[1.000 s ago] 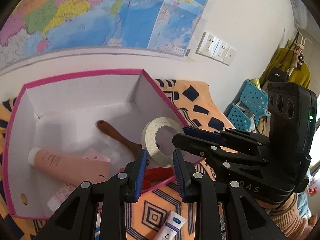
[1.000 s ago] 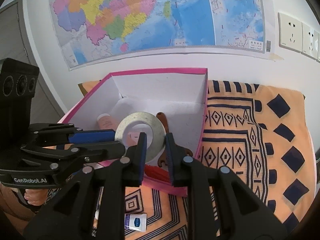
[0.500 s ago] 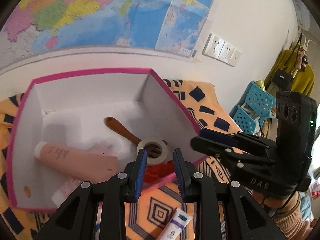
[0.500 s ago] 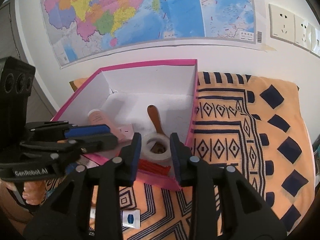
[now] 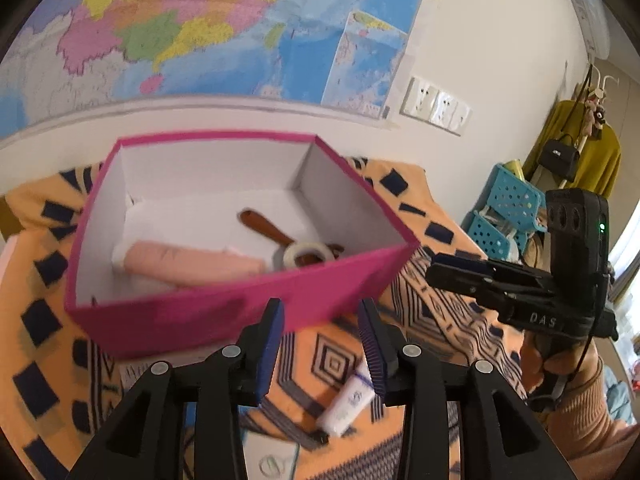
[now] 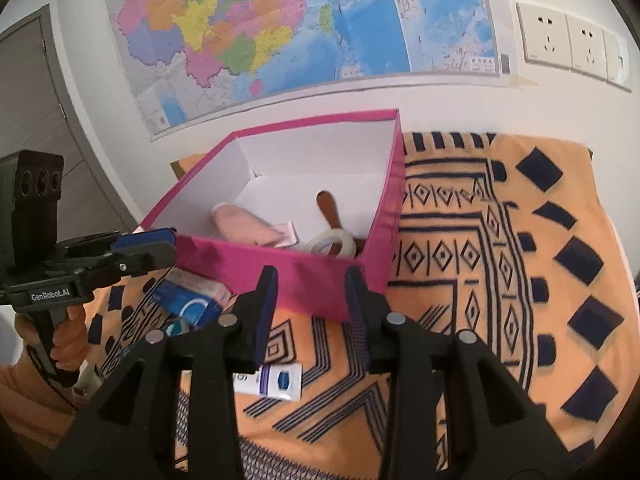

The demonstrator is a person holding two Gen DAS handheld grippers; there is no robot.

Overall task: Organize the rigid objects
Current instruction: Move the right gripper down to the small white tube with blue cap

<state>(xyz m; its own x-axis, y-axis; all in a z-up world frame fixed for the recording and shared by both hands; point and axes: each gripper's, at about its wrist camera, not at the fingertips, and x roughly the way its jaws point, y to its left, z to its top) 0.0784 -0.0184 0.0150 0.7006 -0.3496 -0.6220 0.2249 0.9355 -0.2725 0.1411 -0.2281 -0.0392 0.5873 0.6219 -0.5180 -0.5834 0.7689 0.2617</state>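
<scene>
A pink box point(image 5: 224, 312) point(image 6: 280, 272) stands on an orange patterned cloth. Inside lie a roll of tape point(image 5: 308, 254) point(image 6: 331, 244), a wooden spoon point(image 5: 266, 226) point(image 6: 329, 210), a pink tube point(image 5: 188, 260) point(image 6: 244, 226) and a small pink packet point(image 6: 286, 236). My left gripper point(image 5: 322, 320) is open and empty in front of the box. My right gripper point(image 6: 310, 284) is open and empty, also in front of the box. A small white tube point(image 5: 348, 400) point(image 6: 272, 382) lies on the cloth below both grippers.
A blue and pink packet point(image 6: 192, 300) lies on the cloth left of the box. A white packet point(image 5: 272, 456) lies at the near edge. Blue baskets point(image 5: 504, 216) stand at the right. A map hangs on the wall point(image 6: 304, 28) behind the box.
The right gripper let go of the tape roll, which now lies in the box. Both grippers have pulled back and lower, in front of the box, and have opened wider.
</scene>
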